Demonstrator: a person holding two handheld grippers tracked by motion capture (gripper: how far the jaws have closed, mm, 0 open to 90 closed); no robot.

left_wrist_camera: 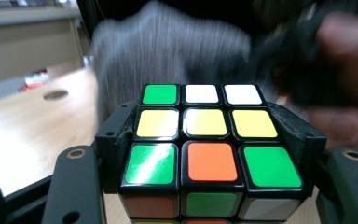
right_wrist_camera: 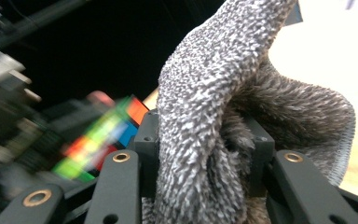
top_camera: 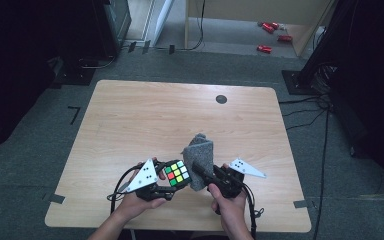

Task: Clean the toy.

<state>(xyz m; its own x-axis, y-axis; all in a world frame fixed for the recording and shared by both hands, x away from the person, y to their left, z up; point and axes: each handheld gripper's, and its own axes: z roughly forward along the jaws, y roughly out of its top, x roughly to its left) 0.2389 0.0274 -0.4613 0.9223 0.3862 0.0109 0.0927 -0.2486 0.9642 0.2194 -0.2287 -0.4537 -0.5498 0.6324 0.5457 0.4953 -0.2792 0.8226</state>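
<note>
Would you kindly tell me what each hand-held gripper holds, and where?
Left hand-held gripper clamps the puzzle cube by opposite sides; right hand-held gripper pinches a bunched fold of grey cloth.

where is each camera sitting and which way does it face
High view: fixed above the person's side, facing forward and down on the table; forearms, left gripper and right gripper enter at the bottom.
Left gripper view: rides the left gripper, looking along its jaws clamped on the cube.
Right gripper view: rides the right gripper, looking along its jaws pinching the grey cloth.
Shared: cube and cloth appear in all three.
</note>
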